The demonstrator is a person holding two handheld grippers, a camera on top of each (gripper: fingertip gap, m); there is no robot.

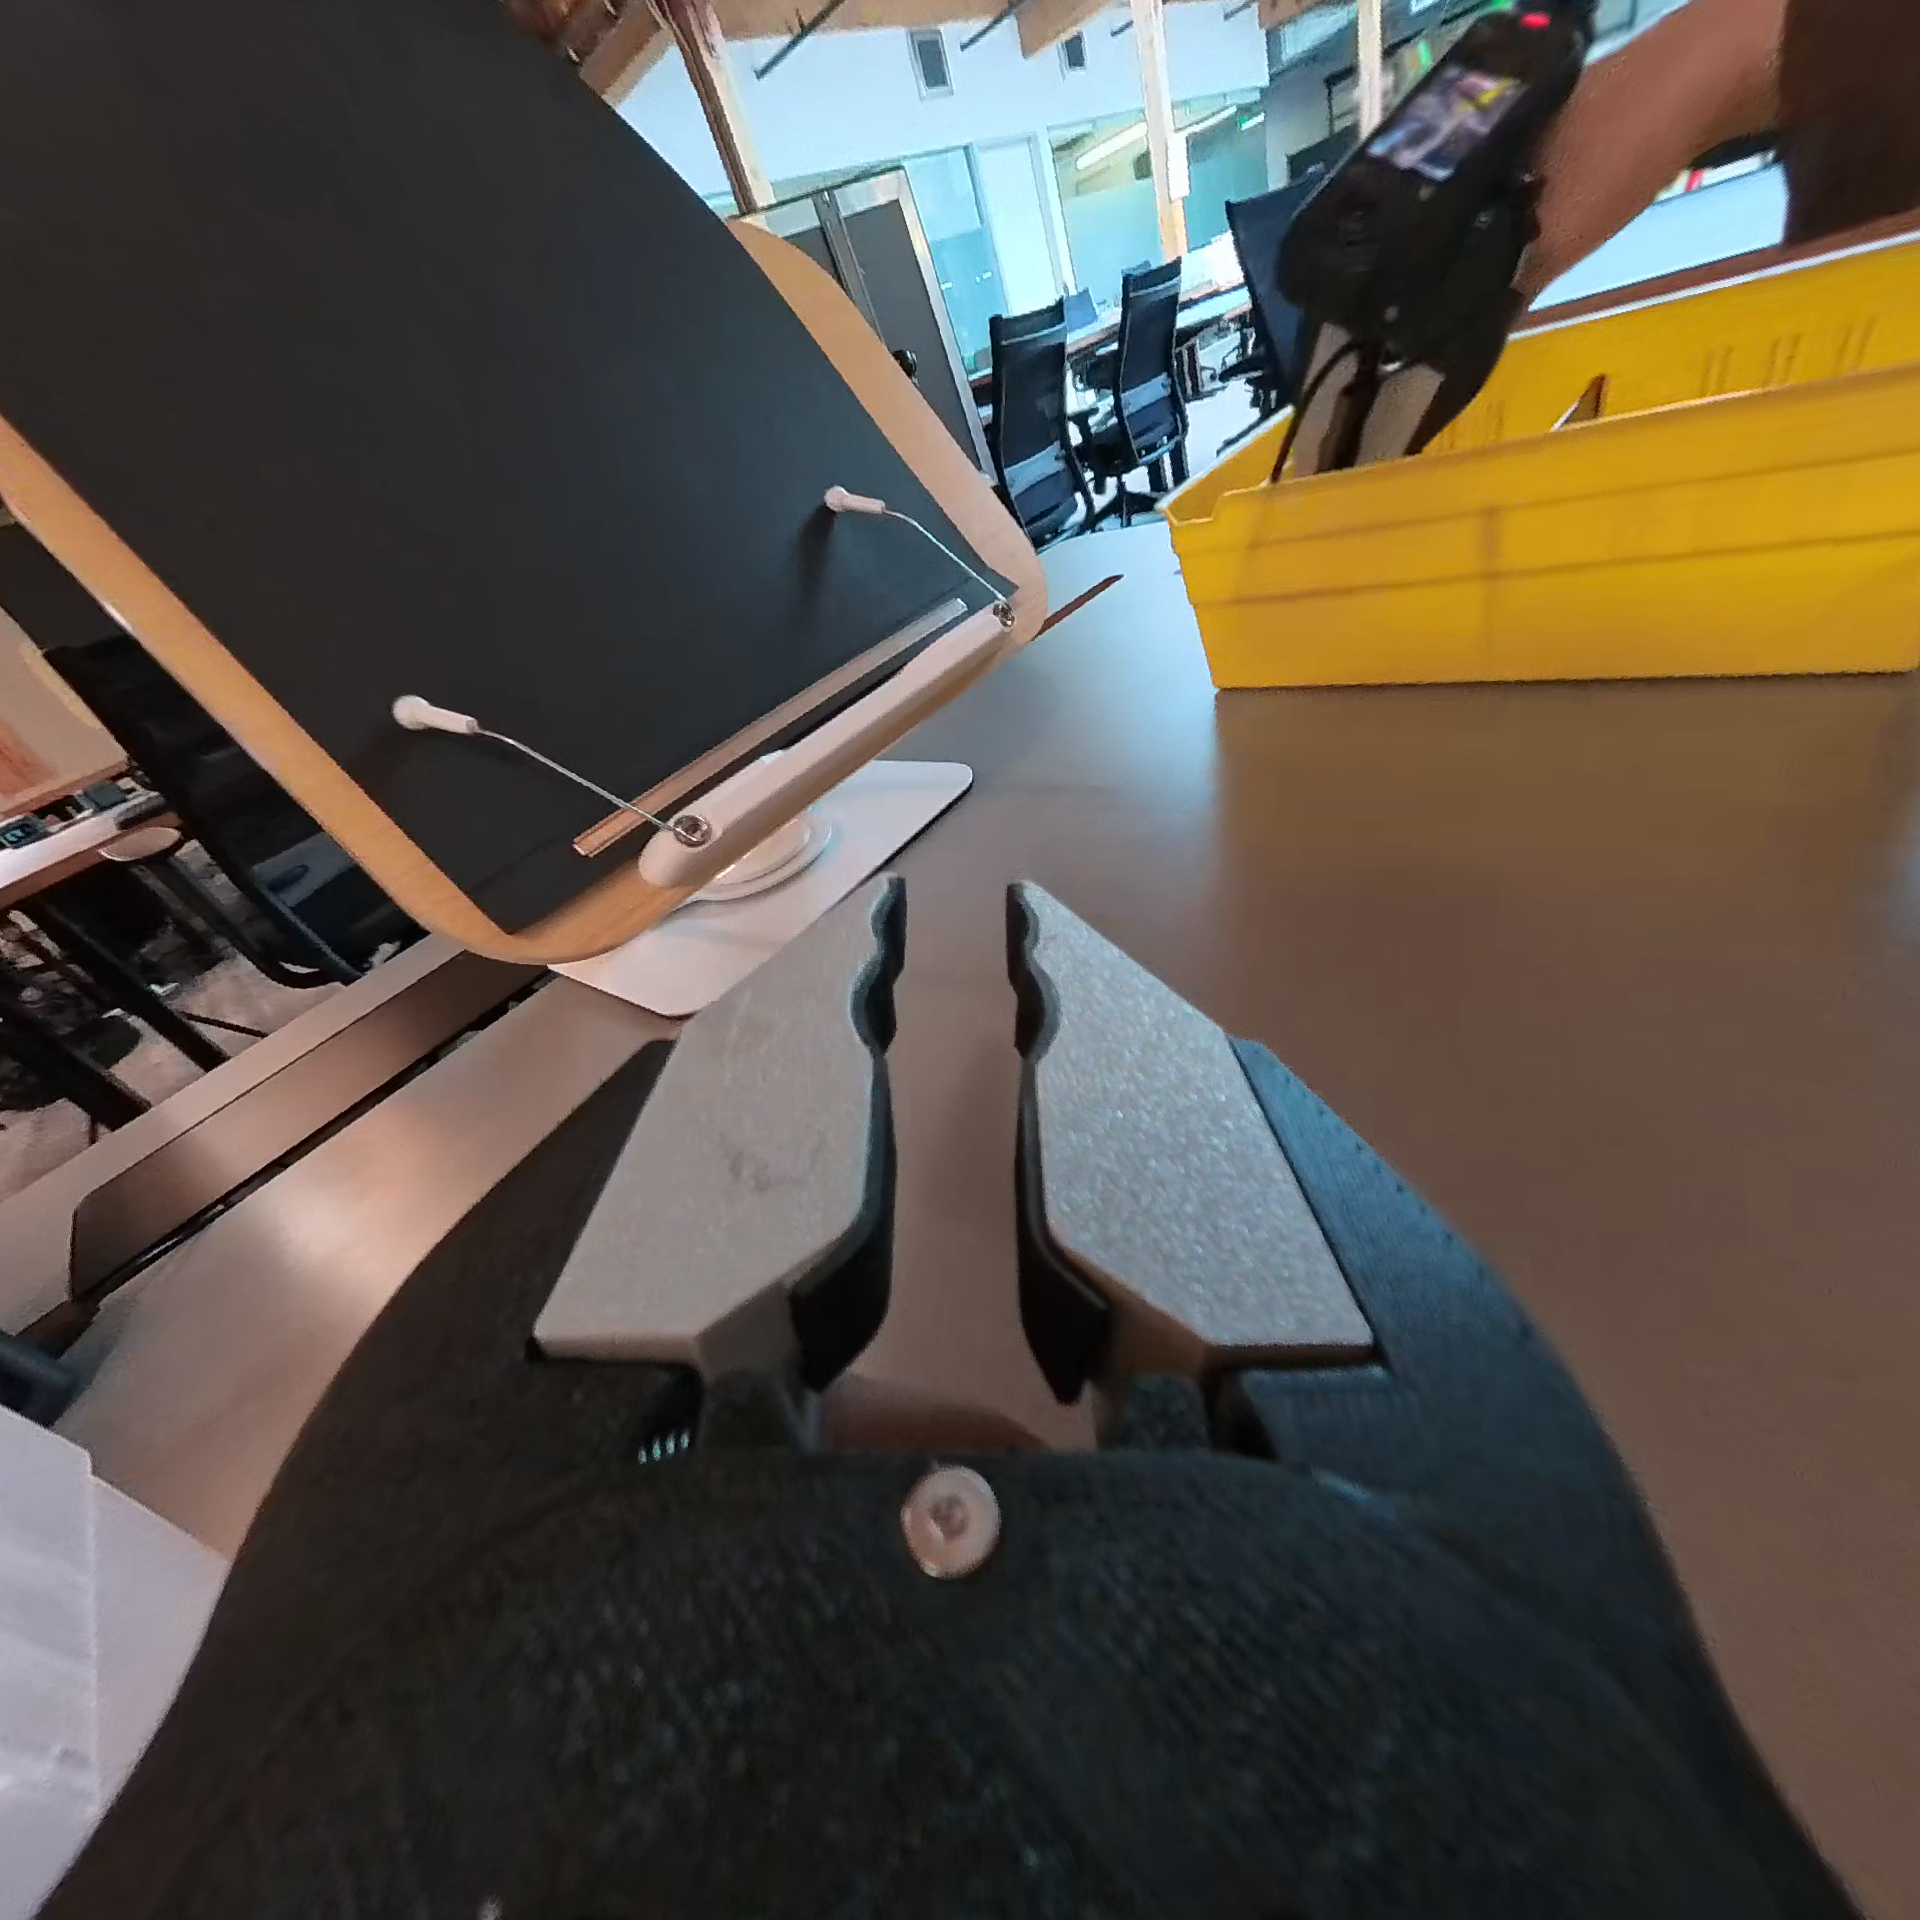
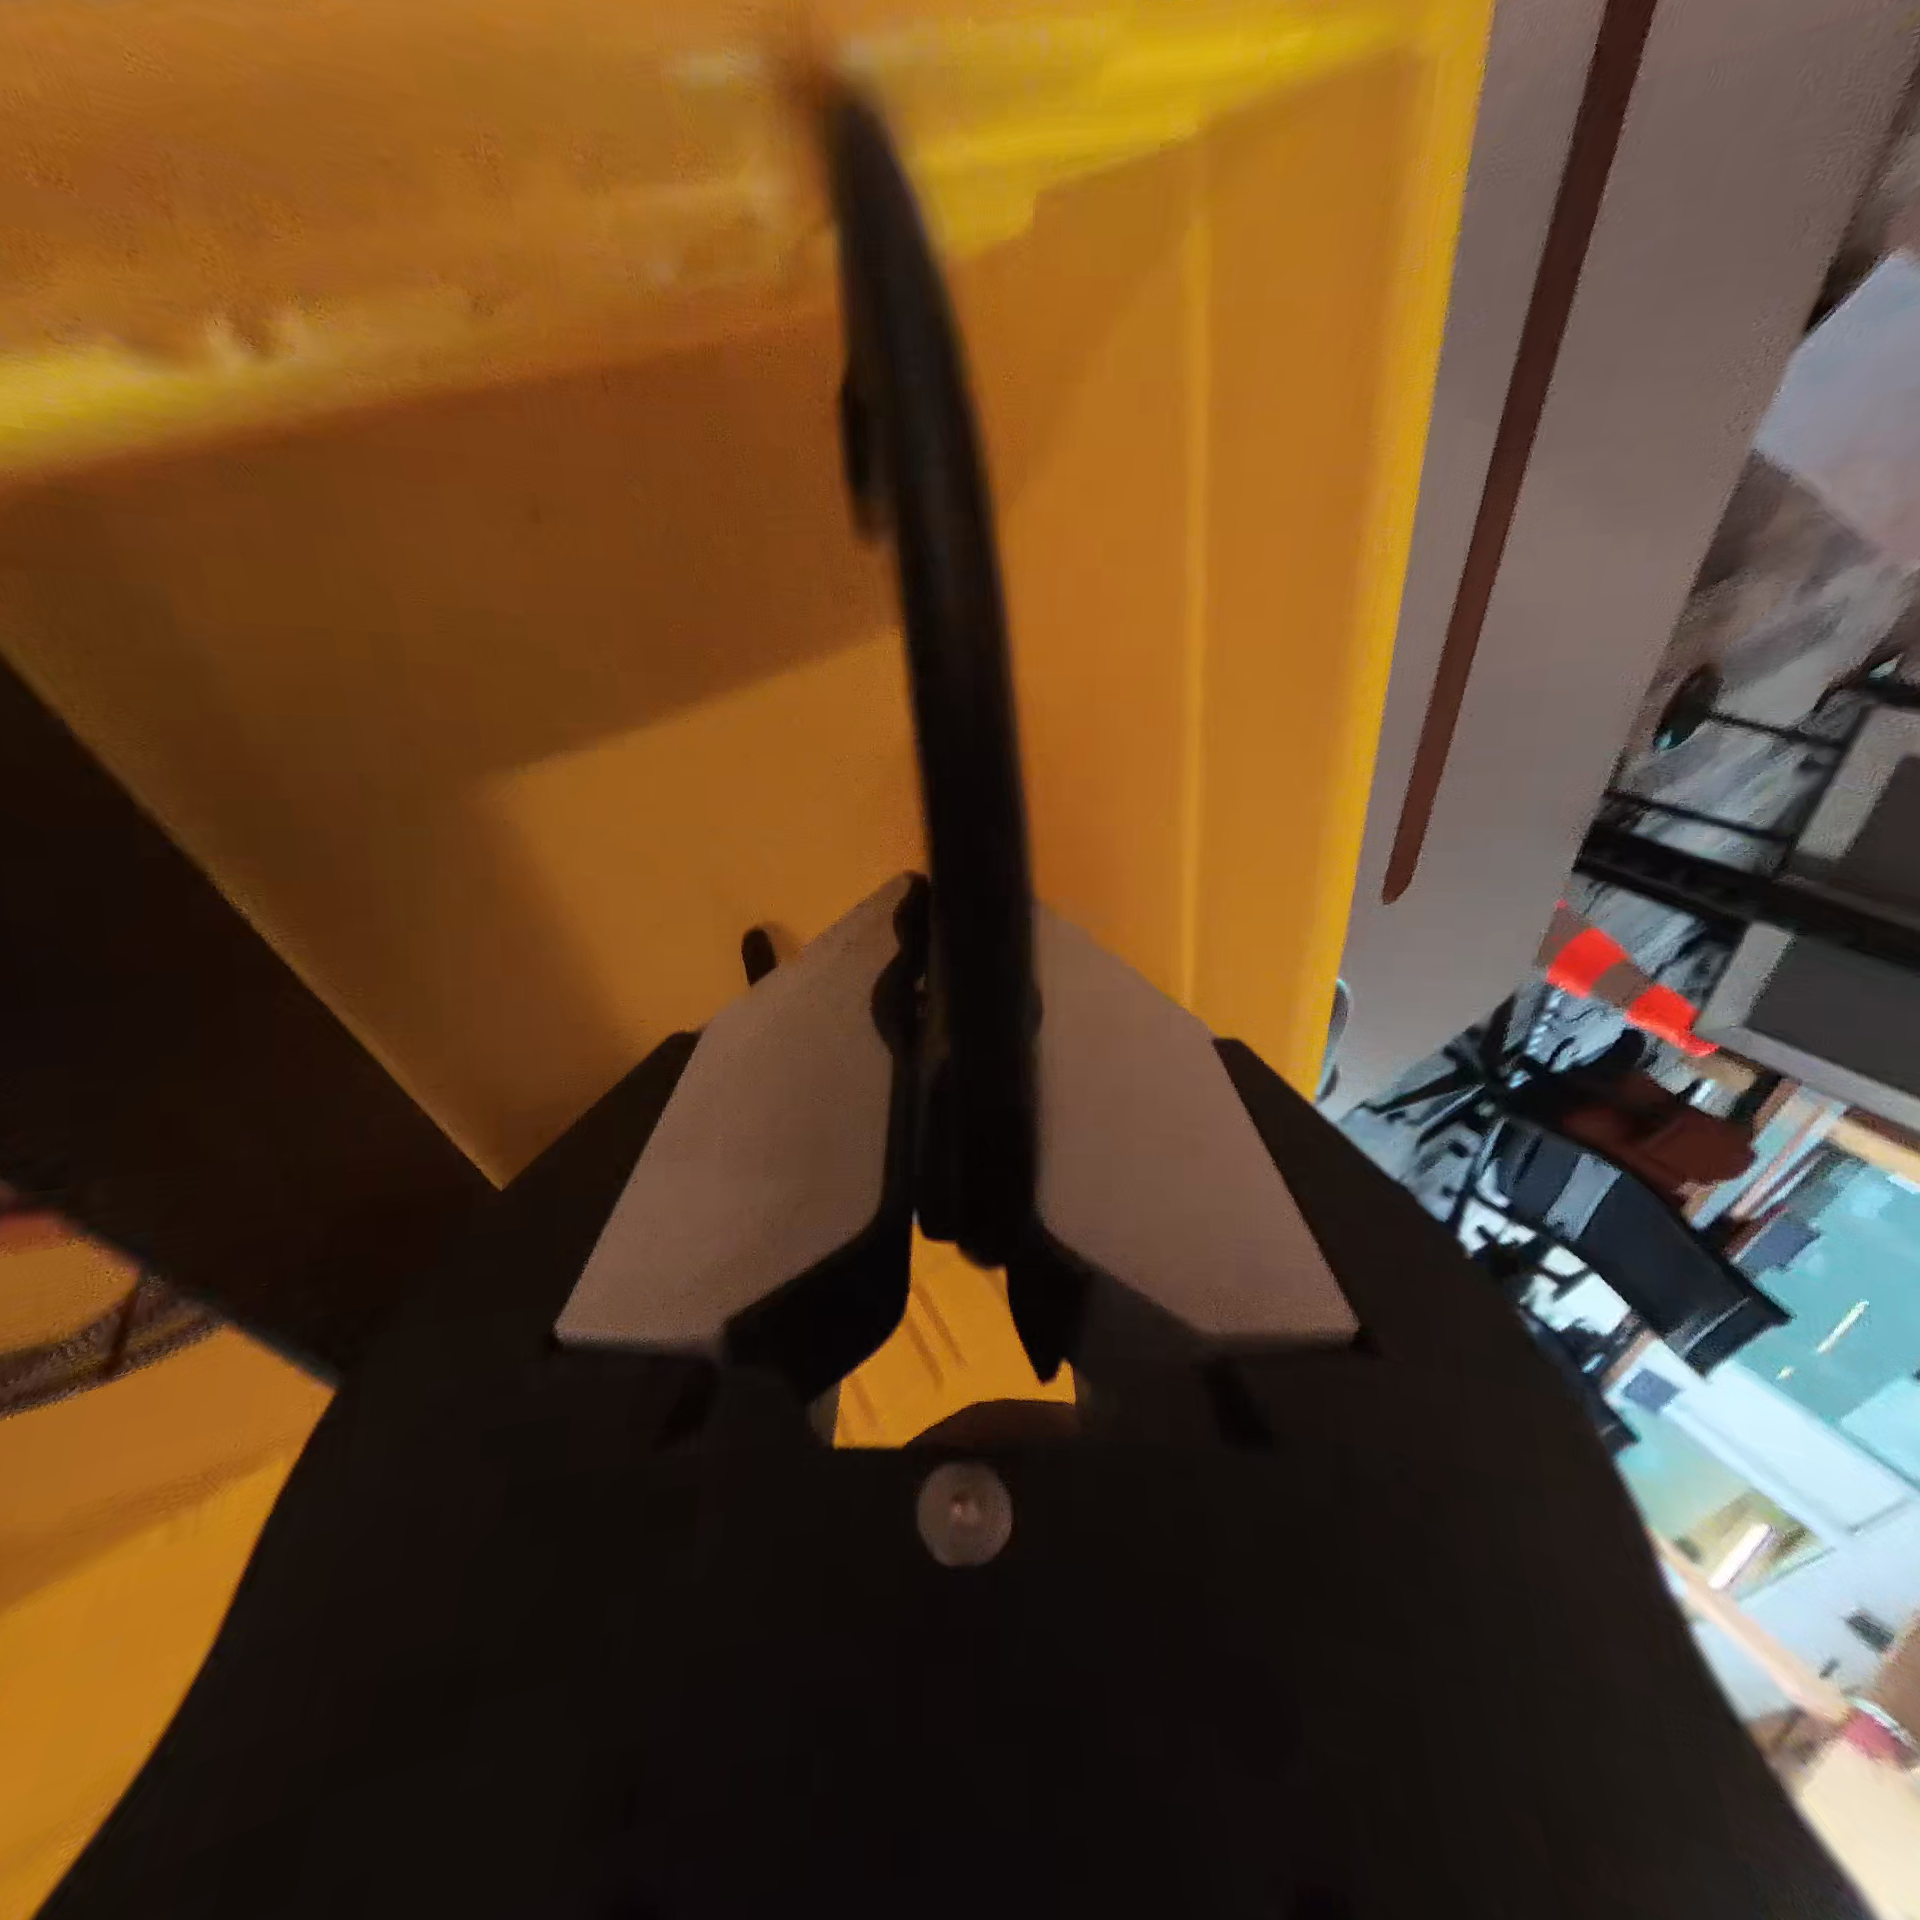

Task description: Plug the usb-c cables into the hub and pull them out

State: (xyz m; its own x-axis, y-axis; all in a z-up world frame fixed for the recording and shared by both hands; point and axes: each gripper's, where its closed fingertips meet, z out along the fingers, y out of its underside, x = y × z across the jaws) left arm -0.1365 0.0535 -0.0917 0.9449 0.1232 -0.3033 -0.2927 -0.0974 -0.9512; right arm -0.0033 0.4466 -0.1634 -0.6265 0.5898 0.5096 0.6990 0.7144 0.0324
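My left gripper (image 1: 954, 914) is open and empty, low over the brown table (image 1: 1455, 935). My right gripper (image 2: 966, 935) is shut on a black cable (image 2: 935, 520) that runs up and away from the fingers, inside the yellow bin (image 2: 416, 623). In the left wrist view the right gripper (image 1: 1361, 416) reaches down into the yellow bin (image 1: 1558, 561) at the far right, with the black cable (image 1: 1297, 426) hanging beside its fingers. No hub shows in either view.
A tilted black board with a wooden edge (image 1: 436, 416) stands on a white base (image 1: 831, 831) left of my left gripper. A white object (image 1: 62, 1662) lies at the lower left. Office chairs (image 1: 1091, 416) stand beyond the table's far edge. The left gripper's tips are roughly 45 cm from the right gripper's.
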